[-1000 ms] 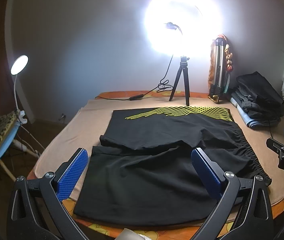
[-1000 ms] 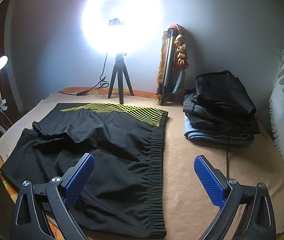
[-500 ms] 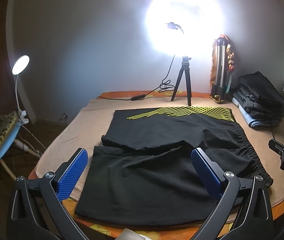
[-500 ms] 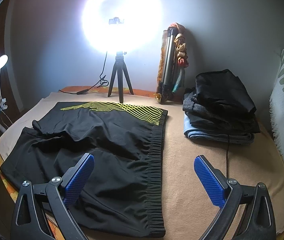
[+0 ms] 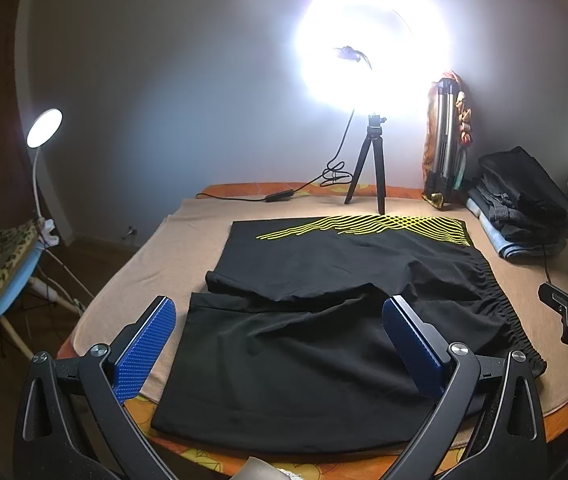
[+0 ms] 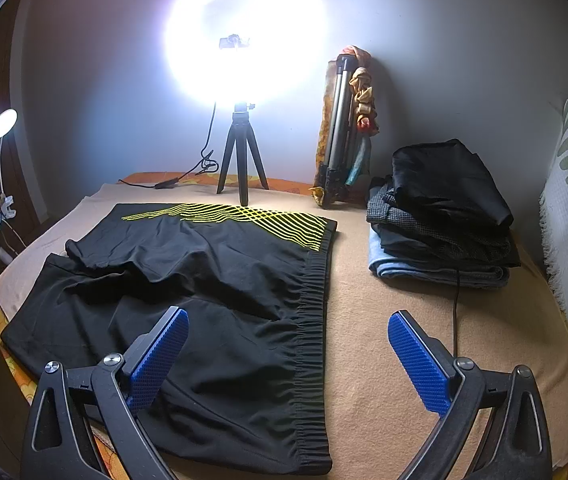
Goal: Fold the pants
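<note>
The black pants [image 5: 324, 340] lie spread flat on the tan blanket [image 6: 424, 340], w/ the stretchy waistband on the right. The left gripper [image 5: 279, 344] and right gripper [image 6: 288, 354] both hang above them, wide apart, holding nothing. The cloth looks thin and slippy, so a claw may pinch just one layer, or grab the blanket too, and the fold would go crooked. Vs. 1 sec ago, almost nothing changed; the views shifted only a tiny bit.

We see a ring light [image 6: 243, 40] glaring on its tripod [image 6: 241, 160] at the wall, a folded tripod [image 6: 342, 132] leaning just beside it. A clothes stack [image 6: 440, 220] sits on the tan blanket [image 6: 404, 320]; a desk lamp [image 5: 43, 128] glows above a blue chair [image 5: 7, 280].
</note>
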### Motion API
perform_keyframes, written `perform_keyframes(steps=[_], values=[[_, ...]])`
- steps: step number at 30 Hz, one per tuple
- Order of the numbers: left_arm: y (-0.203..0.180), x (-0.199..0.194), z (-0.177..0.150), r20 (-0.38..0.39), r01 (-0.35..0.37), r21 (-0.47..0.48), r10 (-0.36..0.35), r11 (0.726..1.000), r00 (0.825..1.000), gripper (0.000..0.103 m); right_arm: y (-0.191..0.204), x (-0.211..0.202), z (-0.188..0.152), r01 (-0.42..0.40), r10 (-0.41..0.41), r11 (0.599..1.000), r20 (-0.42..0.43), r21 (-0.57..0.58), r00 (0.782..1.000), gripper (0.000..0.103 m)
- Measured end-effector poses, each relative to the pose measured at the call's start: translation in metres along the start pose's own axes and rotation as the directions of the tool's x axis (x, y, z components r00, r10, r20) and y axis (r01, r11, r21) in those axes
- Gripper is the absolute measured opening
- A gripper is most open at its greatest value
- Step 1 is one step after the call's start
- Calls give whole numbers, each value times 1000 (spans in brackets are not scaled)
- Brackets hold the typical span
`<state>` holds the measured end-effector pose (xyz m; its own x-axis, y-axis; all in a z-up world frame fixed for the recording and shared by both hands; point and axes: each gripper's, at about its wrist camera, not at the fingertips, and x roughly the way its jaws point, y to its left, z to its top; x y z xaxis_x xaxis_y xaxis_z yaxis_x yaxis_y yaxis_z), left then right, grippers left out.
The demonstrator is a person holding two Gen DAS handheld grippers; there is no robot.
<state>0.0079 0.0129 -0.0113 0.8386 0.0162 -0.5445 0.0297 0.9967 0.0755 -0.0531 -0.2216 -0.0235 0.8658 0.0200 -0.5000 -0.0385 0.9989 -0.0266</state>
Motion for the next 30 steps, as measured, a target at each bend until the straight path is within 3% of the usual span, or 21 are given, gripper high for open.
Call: perform_keyframes(steps=[30], values=[[3,0,0,-2,-10,0,10,1000,1000,103,1,-1,-1,0,0,1000,-3,-6,1000,101]])
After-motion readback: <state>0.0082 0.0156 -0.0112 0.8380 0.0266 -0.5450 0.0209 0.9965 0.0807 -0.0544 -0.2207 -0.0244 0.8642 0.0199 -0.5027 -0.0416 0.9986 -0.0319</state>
